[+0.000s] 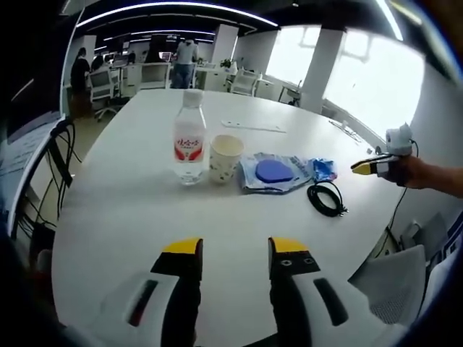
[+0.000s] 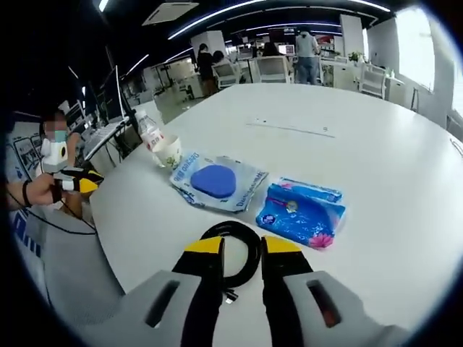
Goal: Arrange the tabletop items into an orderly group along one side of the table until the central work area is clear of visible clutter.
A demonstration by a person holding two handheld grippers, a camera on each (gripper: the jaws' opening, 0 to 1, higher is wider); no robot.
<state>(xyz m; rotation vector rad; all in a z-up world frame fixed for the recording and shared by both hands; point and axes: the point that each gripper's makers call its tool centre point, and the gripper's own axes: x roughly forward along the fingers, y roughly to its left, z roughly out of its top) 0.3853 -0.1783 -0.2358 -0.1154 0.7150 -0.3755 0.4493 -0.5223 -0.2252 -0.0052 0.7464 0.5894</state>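
Jaws on right gripper (image 2: 241, 249) parted a little, gripping nothing; coiled black cable (image 2: 235, 253) lies just ahead between the tips, nearest item. Blue packet (image 2: 302, 210) upper right of it. Left gripper (image 1: 235, 253) parted, empty, well short of the bottle (image 1: 189, 137). Paper cup (image 1: 225, 157) beside bottle: contents unclear.

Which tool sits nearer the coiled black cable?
Right. The right tool hangs just before the black cable, jaws open. The left tool is farther back across the table.
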